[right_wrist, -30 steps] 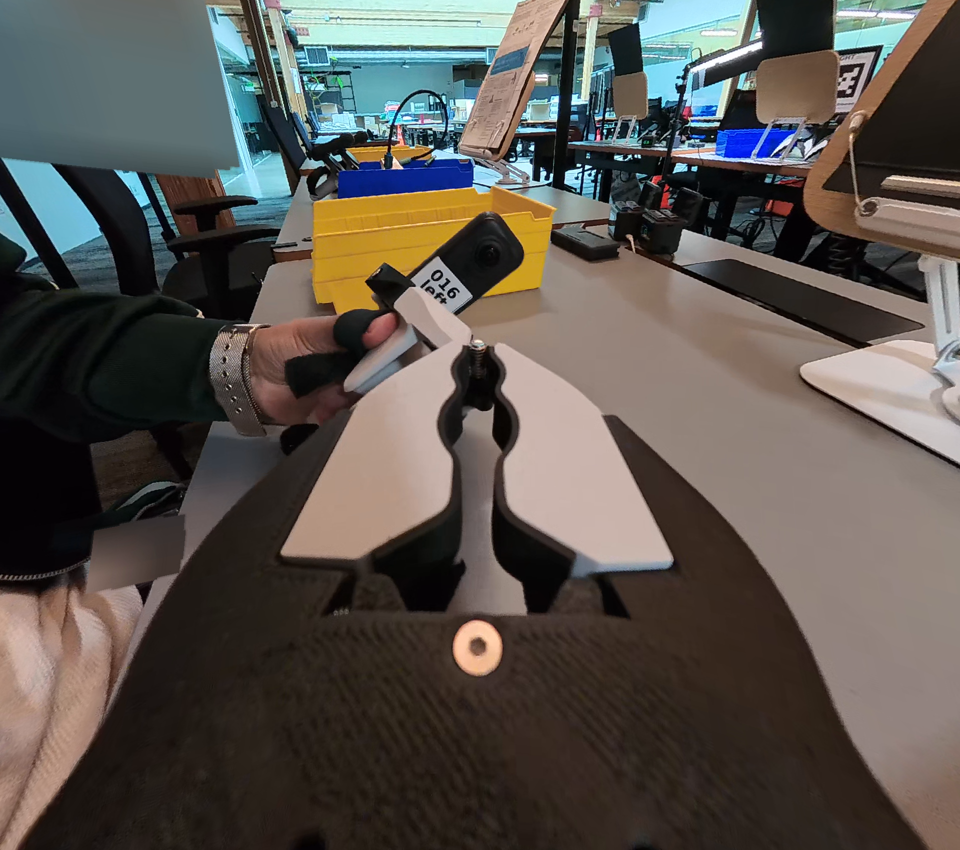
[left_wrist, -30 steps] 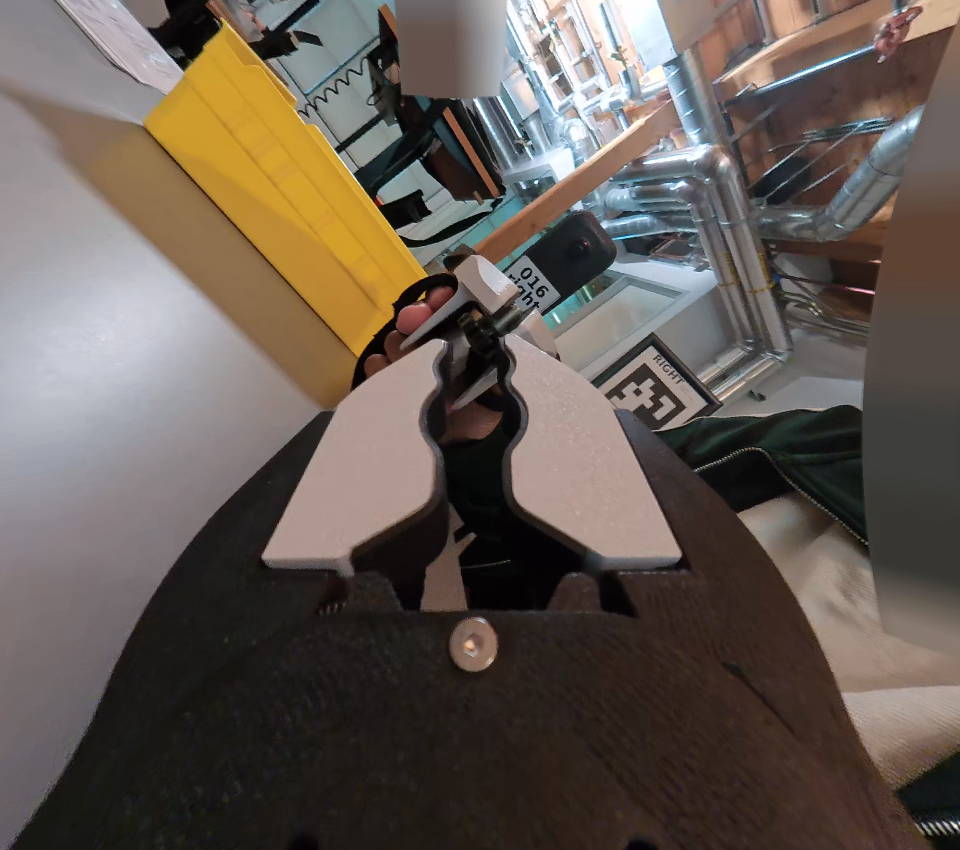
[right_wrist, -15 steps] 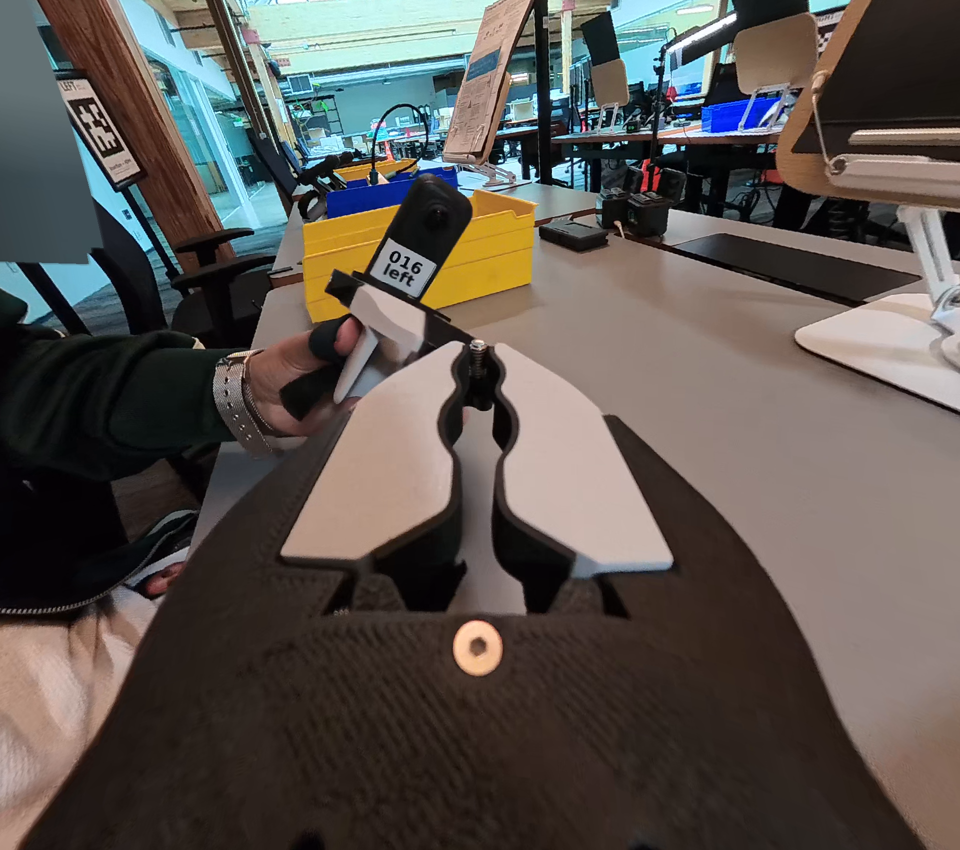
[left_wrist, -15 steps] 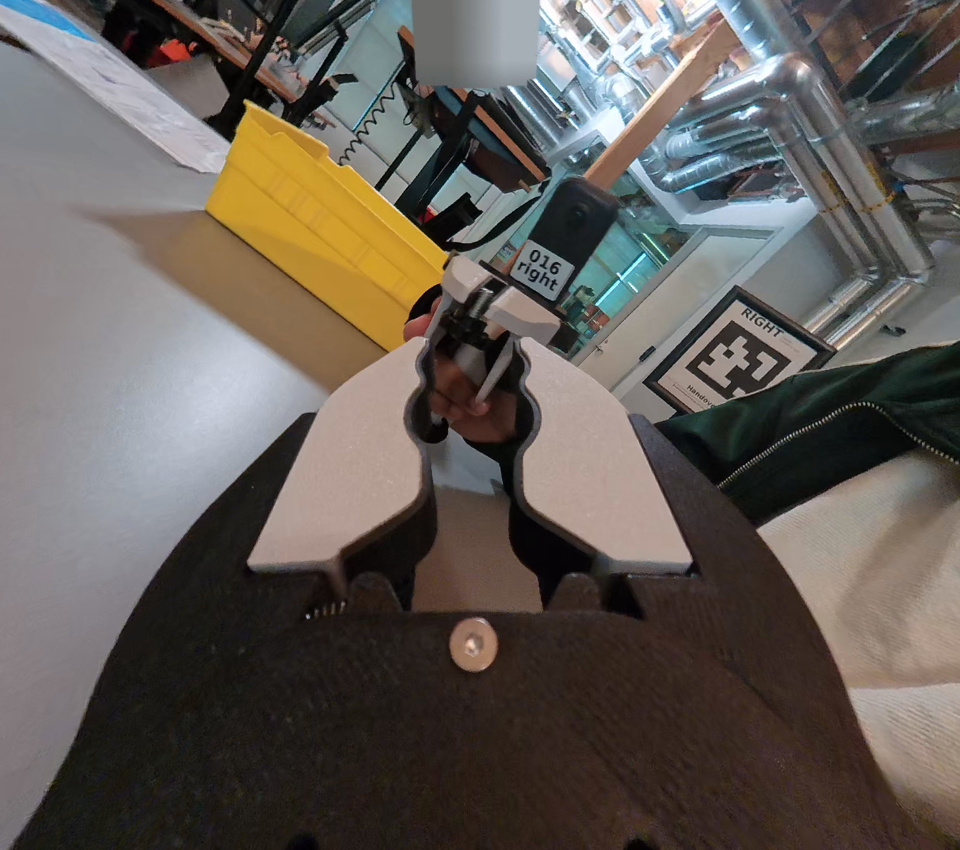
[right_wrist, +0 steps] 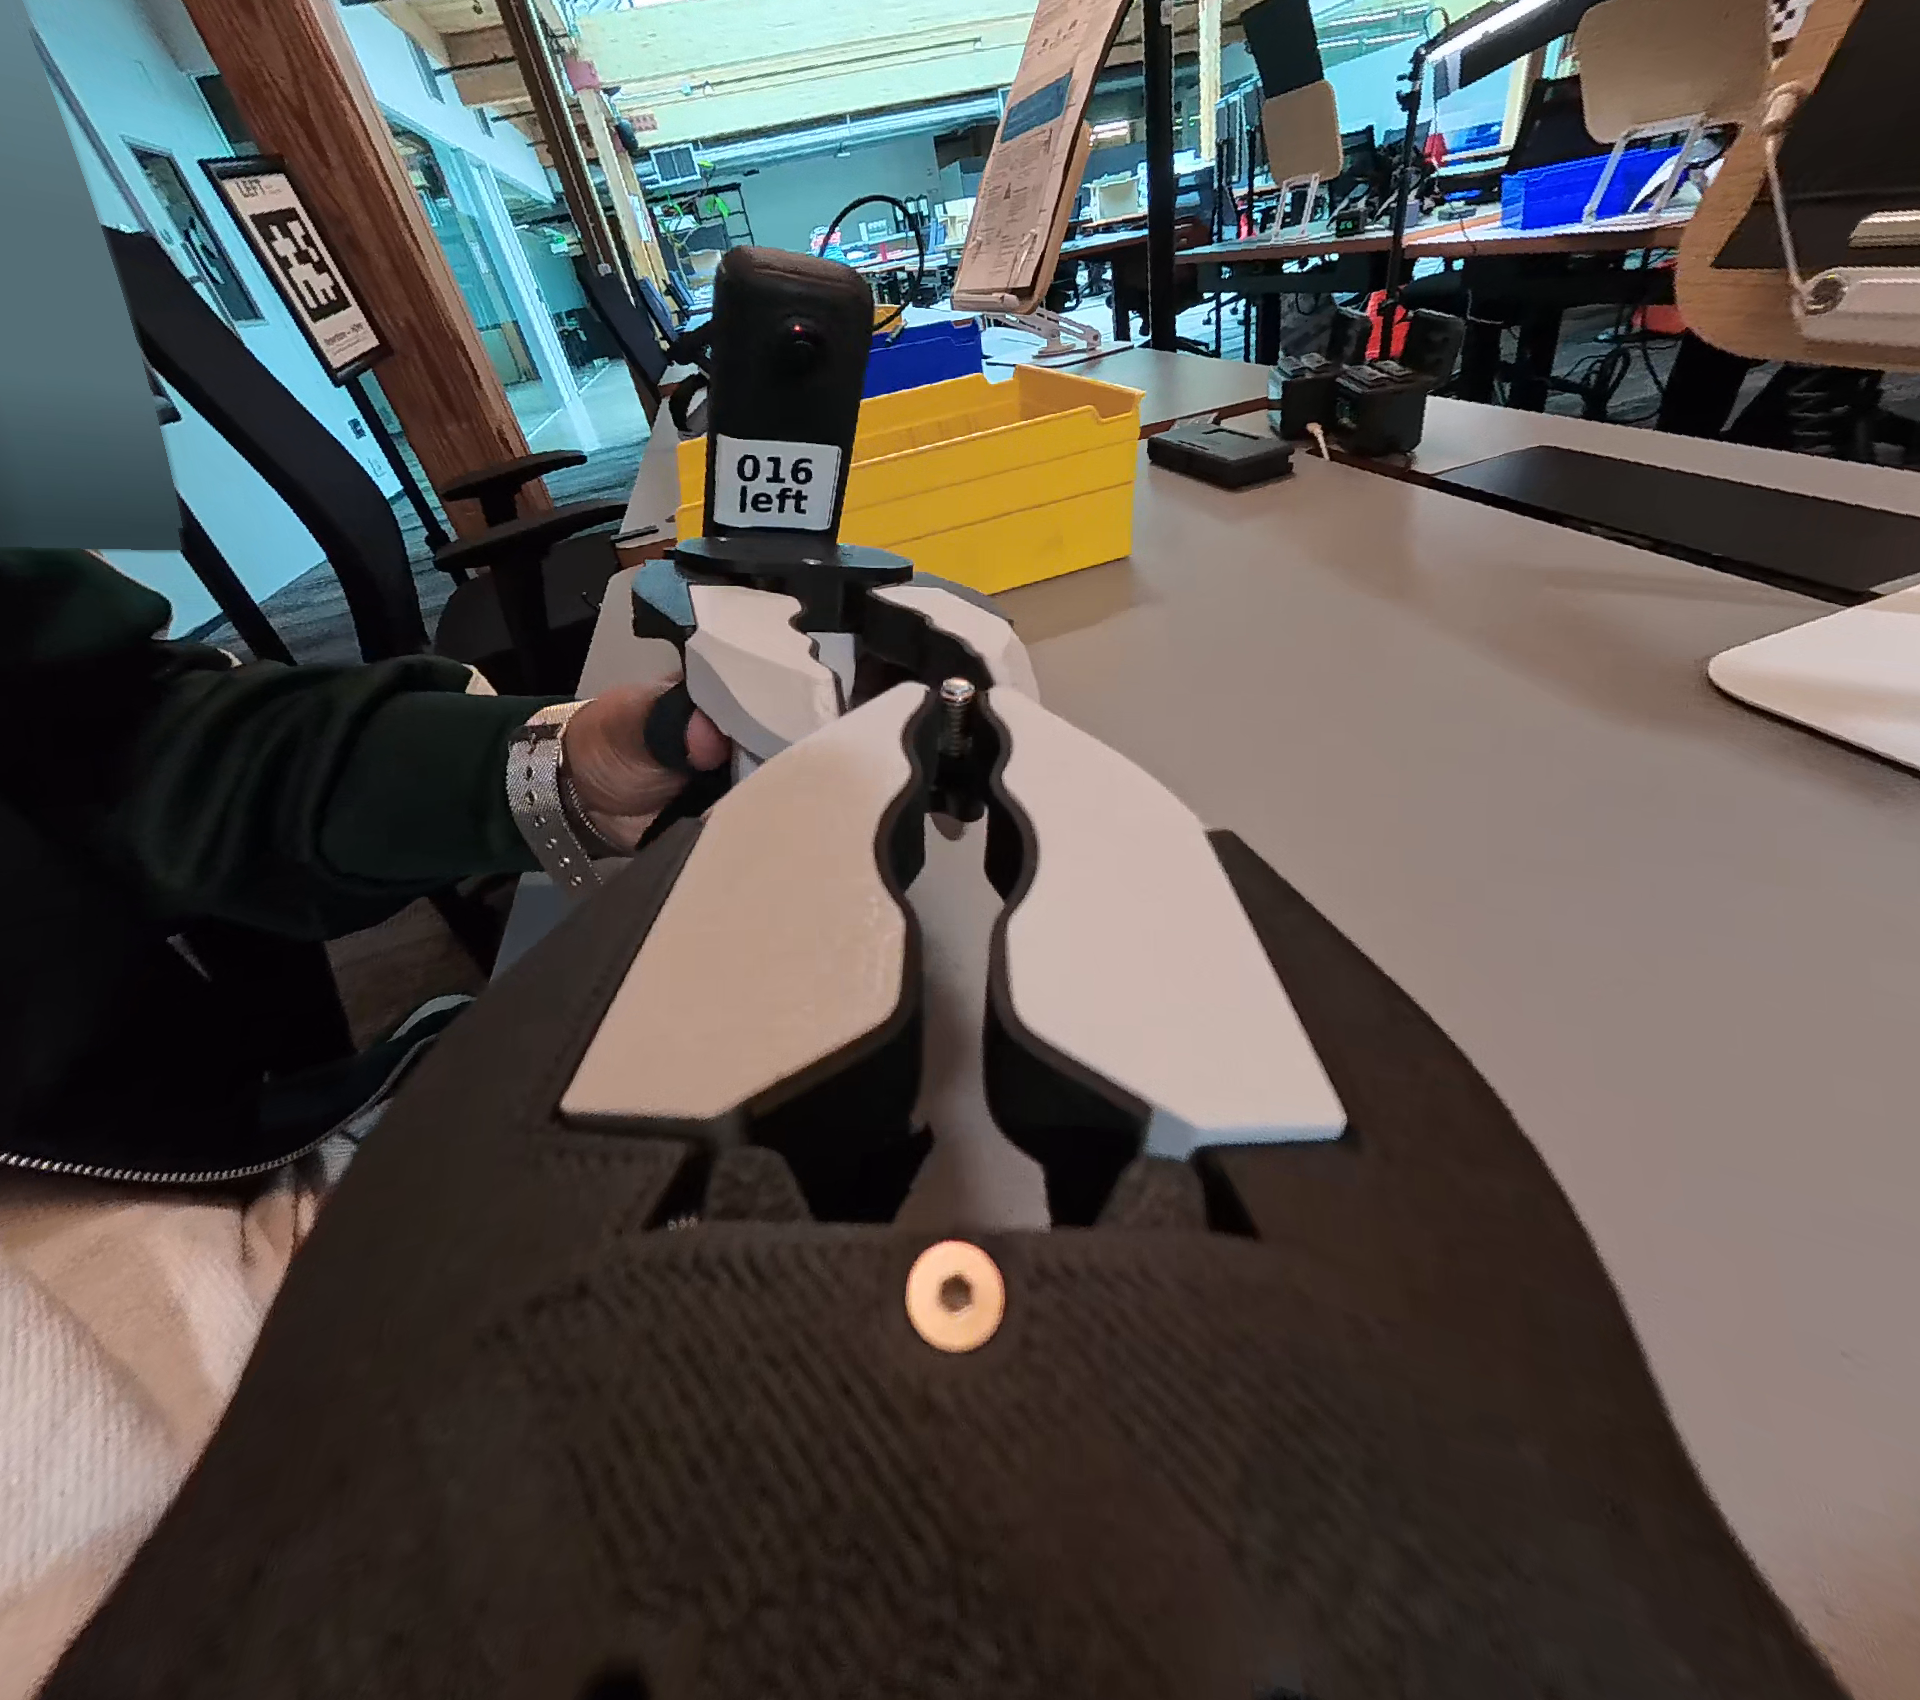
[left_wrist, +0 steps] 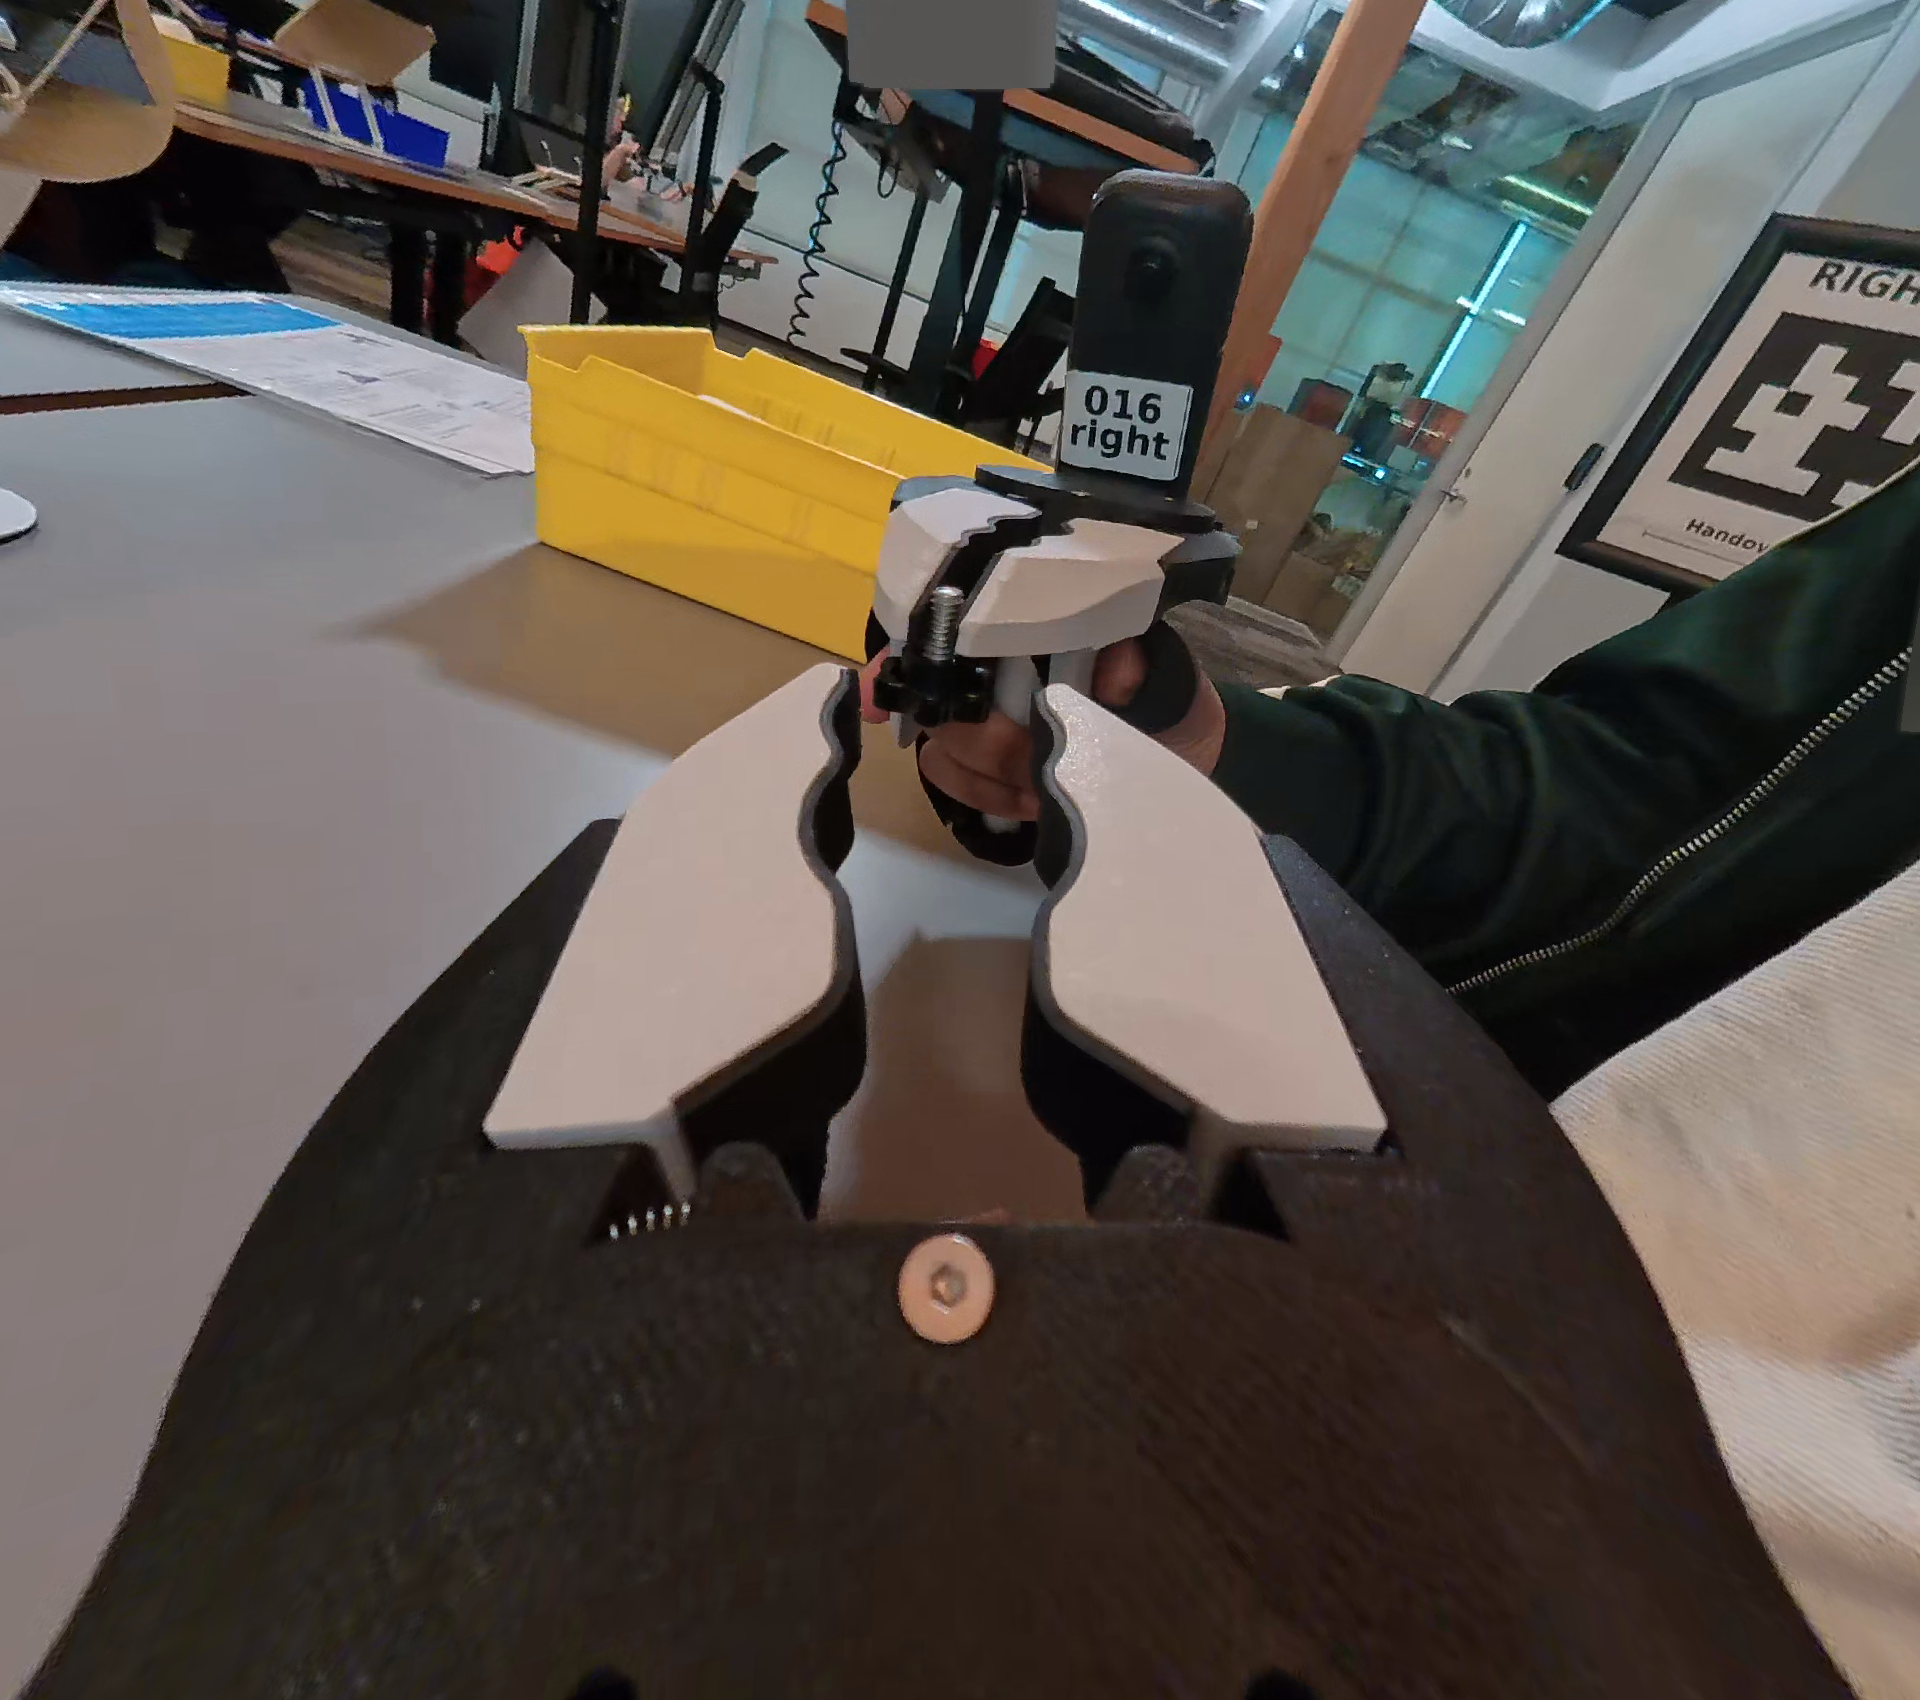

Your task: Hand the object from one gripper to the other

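Bolt passing between two grippers over the grey tabletop (left_wrist: 260,715)

The yellow bin (left_wrist: 707,476) stands behind, at frame centre. The left gripper (left_wrist: 940,715) is wide and empty at the middle of its view, I think to receive. The right gripper (right_wrist: 951,715) is narrow and clamps the bolt (right_wrist: 954,741) upright, its threaded end up, probably so that the other can take it.

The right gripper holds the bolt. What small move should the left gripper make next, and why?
Probably ease the left gripper forward until its open jaws flank the bolt, then close. The right gripper is shut on the bolt, and the left jaws look just short of it.
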`<state>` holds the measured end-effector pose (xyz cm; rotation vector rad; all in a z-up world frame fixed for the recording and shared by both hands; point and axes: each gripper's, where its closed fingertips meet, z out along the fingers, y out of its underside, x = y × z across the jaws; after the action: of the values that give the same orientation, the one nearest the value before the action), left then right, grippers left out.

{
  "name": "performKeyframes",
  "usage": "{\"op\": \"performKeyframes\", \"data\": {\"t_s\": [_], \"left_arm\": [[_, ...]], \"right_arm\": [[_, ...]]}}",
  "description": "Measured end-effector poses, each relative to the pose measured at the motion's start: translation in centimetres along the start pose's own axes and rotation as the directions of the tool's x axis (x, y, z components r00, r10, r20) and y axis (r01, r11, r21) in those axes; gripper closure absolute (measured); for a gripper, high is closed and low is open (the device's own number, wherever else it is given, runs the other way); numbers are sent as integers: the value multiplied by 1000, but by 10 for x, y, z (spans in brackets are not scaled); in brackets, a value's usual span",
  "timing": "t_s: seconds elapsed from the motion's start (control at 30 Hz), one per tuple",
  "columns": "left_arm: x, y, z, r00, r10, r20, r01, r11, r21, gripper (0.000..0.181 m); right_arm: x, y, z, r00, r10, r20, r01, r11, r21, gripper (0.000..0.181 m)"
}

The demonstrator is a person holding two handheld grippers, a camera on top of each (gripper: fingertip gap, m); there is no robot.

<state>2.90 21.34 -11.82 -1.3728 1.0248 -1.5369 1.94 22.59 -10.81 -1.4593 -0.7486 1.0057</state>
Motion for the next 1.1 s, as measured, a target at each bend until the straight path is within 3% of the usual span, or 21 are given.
{"op": "performKeyframes", "data": {"t_s": [0.47, 0.57, 0.67, 0.9, 1.1], "left_arm": [[2, 5, 3, 1000, -17, -6, 17, 999, -29, 159], [-2, 3, 1, 998, -57, -6, 57, 998, -4, 159], [-5, -2, -3, 995, -103, -12, 103, 994, 30, 159], [-2, -3, -10, 919, -365, -151, 371, 929, 10, 158], [2, 0, -22, 815, -533, -227, 544, 839, -17, 157]], "right_arm": [[-5, 1, 2, 999, 5, 33, -5, 1000, 2, 175], [1, -6, 0, 999, -33, -1, 33, 998, 48, 143], [5, -13, -5, 995, -97, -33, 100, 991, 88, 134], [-3, -1, -4, 922, -382, -60, 380, 924, -33, 153], [-11, 4, 9, 913, -407, 8, 407, 912, -53, 155]]}}
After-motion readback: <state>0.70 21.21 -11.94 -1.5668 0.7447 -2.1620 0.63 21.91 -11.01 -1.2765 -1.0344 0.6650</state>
